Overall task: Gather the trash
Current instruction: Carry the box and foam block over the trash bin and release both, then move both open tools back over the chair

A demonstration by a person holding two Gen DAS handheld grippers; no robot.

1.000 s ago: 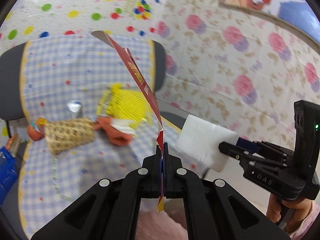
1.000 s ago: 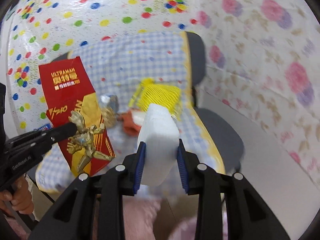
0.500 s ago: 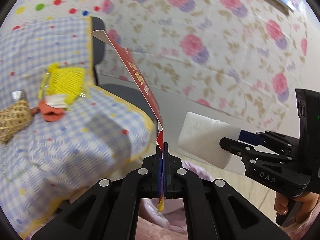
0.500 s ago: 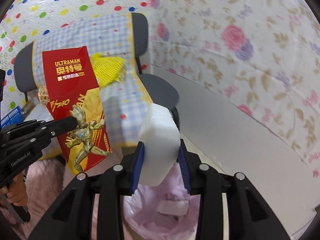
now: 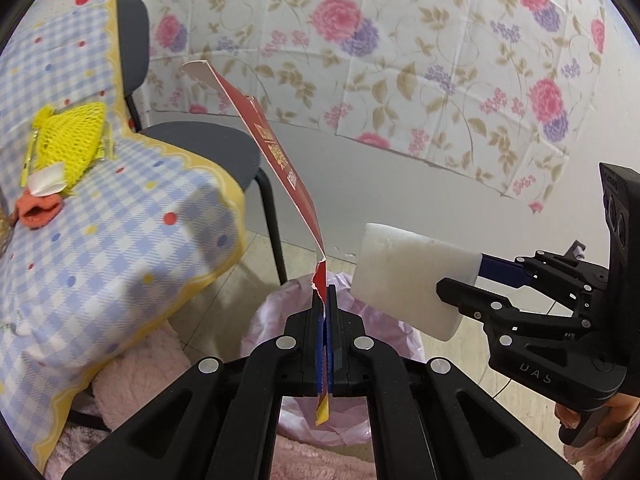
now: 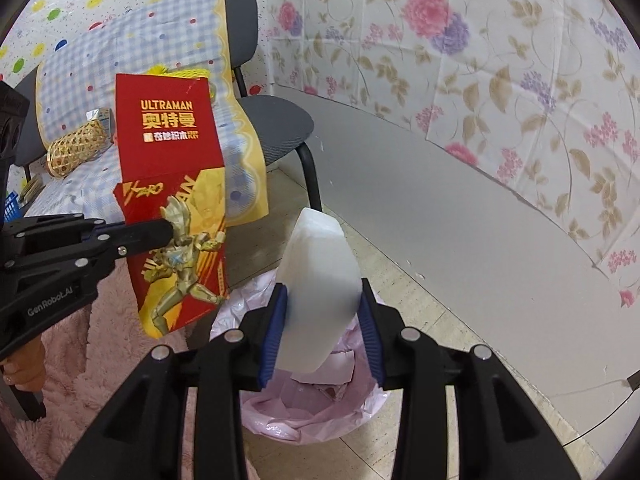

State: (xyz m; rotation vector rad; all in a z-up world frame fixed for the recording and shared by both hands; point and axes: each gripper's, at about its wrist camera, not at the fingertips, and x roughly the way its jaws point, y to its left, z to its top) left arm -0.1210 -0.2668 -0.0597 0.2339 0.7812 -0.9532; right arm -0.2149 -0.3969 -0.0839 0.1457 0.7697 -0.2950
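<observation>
Now the step is dropping both pieces into the bin (image 6: 304,412), so I would centre each claw over its pink-lined mouth before letting go, since the card (image 5: 276,160) is tall and could tip over the rim. Left of the bin, more trash lies on the checked cloth (image 5: 120,240) over the chairs. The left claw (image 5: 325,300) is pinched tight on the card's lower edge, just above the bin. The right claw (image 6: 320,312), also above the bin, has just been opening; the foam (image 6: 320,292) sits between its pads, the left pad touching it, the right one apparently coming free
</observation>
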